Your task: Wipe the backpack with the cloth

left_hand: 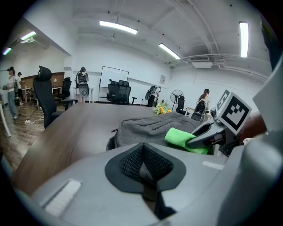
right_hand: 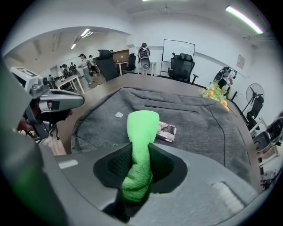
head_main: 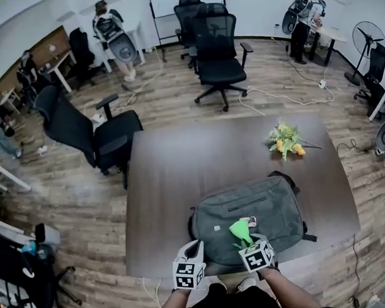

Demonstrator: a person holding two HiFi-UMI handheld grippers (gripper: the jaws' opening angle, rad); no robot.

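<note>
Grippers, two.
- Left gripper [left_hand: 143, 164]: jaws pressed together with nothing between them, at the backpack's near left corner.
- Right gripper [right_hand: 140, 170]: jaws pinching the one green cloth [right_hand: 142, 126], which sticks out past them over the backpack's near edge.

Backpack [head_main: 263, 211], one, grey, lying flat on the near part of the brown tabletop [head_main: 193, 163]. One small printed card [right_hand: 166, 131] lies on it just beyond the cloth.

Flower bunch [head_main: 285, 139], one, on the tabletop's far right, apart from the backpack.

Black office chairs near the tabletop, two: left chair [head_main: 84, 128] by its left edge, far chair [head_main: 216, 45] beyond its far edge.
</note>
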